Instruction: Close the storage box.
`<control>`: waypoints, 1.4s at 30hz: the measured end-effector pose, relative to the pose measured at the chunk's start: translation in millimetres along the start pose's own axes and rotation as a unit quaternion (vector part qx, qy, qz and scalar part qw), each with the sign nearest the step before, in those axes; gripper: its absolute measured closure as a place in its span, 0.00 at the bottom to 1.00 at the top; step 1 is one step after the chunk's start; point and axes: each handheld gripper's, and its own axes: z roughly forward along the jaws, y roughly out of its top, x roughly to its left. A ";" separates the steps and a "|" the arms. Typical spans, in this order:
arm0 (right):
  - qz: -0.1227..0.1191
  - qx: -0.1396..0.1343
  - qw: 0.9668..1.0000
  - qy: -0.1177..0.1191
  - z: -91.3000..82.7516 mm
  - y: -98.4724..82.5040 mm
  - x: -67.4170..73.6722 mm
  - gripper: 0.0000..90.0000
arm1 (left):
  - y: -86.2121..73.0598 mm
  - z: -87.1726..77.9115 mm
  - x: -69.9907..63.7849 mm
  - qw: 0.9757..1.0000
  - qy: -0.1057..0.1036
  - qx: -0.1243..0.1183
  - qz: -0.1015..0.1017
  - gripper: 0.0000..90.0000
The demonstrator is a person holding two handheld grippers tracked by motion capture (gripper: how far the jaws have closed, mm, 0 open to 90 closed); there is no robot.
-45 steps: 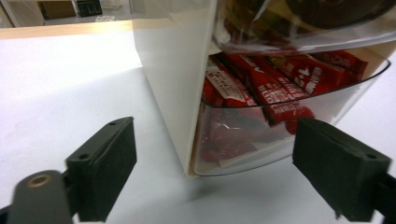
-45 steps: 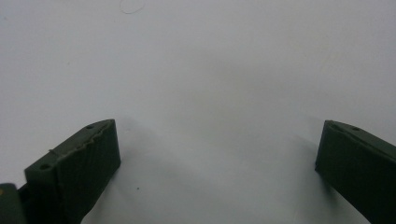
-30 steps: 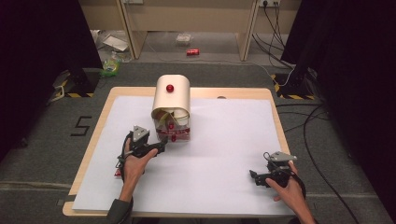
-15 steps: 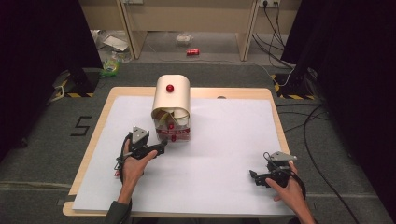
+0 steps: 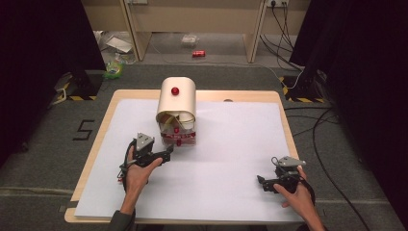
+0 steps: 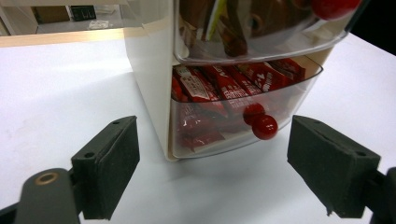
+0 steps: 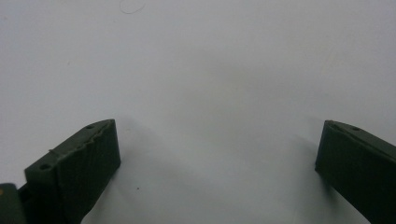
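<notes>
- Near the middle of the worktop [image 5: 240, 144], a little toward twelve o'clock in the high view, stands a small cream drawer cabinet [image 5: 177, 102] with a rounded top and a red knob on its upper face.
- Clear drawers face six o'clock; the lower drawer [image 6: 243, 116] holds red snack packets [image 6: 219, 86] and carries a round red knob [image 6: 264, 127] on its front.
- From the left gripper view, the lower drawer sits a little farther out than the drawer above it.
- At about seven o'clock from the cabinet, the left claw [image 5: 166, 155] lies low over the white sheet, held in the person's left hand [image 5: 137, 175].
- Its jaws stand wide apart with nothing between them; in its own view [image 6: 215, 163] they frame the lower drawer front, one at nine o'clock and one at three o'clock of the knob, clear of both.
- Left claw and cabinet are near each other but not touching.
- Toward five o'clock on the worktop, well apart from the cabinet, the right claw [image 5: 262, 182] rests in the person's right hand [image 5: 298, 199].
- Its jaws are also spread wide and empty; its own view [image 7: 217, 154] looks down on bare white sheet.
- Beyond the worktop at twelve o'clock, a red can [image 5: 198, 54] lies on the floor.
</notes>
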 end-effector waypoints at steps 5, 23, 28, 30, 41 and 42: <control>0.000 0.000 1.000 0.000 0.0 0.0 0.0 0.00 | -2.4 -4.4 -2.2 1.000 0.000 0.004 0.006 0.18; 0.000 0.000 1.000 0.000 0.0 0.0 0.0 0.00 | -14.8 -23.8 -3.6 1.000 -0.011 0.006 0.004 0.18; 0.000 0.000 1.000 0.000 0.0 0.0 0.0 0.00 | -21.9 -25.8 -5.4 1.000 -0.014 0.012 0.002 0.18; 0.000 0.000 1.000 0.000 0.0 0.0 0.0 0.00 | -24.8 -26.1 -6.1 1.000 -0.016 0.017 0.002 0.18; 0.000 0.000 1.000 0.000 0.0 0.0 0.0 0.00 | -36.7 -26.9 -14.4 0.999 -0.029 0.034 0.005 0.18; 0.001 0.000 1.000 0.000 -0.1 0.0 0.1 0.00 | -37.4 -27.6 -15.1 0.999 -0.030 0.035 0.006 0.18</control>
